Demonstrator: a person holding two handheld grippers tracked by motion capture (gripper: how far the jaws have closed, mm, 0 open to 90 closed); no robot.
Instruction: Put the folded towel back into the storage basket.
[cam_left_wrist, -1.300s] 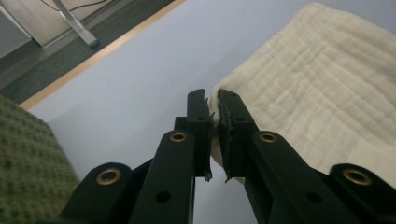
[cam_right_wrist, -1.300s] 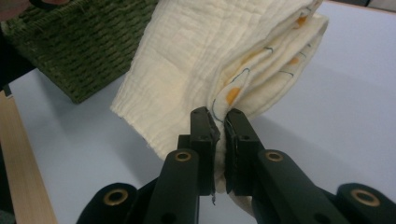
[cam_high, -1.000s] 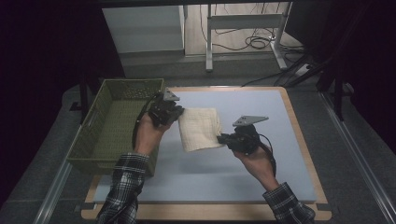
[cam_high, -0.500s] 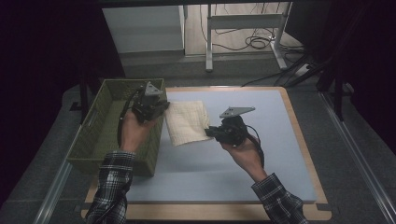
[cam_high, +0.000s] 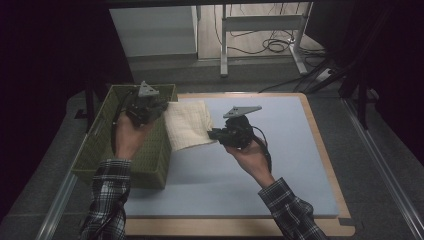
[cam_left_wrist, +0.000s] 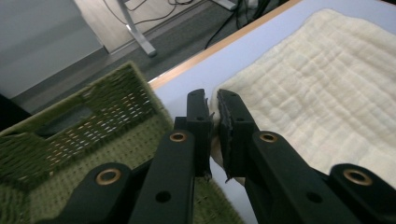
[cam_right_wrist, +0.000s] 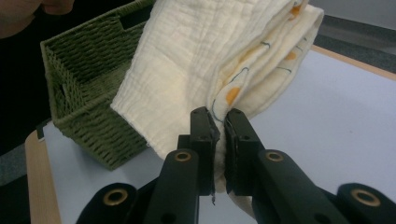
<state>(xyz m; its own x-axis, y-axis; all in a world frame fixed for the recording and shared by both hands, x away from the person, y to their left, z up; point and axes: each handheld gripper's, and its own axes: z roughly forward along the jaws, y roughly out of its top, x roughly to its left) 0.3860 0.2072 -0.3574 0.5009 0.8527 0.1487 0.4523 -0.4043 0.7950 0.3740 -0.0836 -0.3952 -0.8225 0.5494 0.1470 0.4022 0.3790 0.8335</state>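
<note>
Since 1 second ago: both hands and the cloth (cam_high: 187, 125) have shifted left across the bench (cam_high: 300, 165), toward the green woven basket (cam_high: 102, 150). The left hand-held gripper (cam_high: 161, 106), which was over the mat by the basket's right wall, now sits above the basket's right rim.

Cloth: folded cream square, held off the mat between the 2 grippers. Its long axis runs from the basket's far right corner down toward the bench middle; the left corner overlaps the basket rim. Orange and blue print shows on the inner layers in the right gripper view.

Left hand-held gripper: jaws pressed together, pinching the cloth's far-left corner. Forearm comes up over the basket, palm under the tool.

Right hand-held gripper (cam_high: 215, 134): jaws pinching the cloth's near-right edge fold (cam_right_wrist: 219, 112), pointing left. Forearm angles in from the lower right, plaid sleeve at the wrist.
</note>
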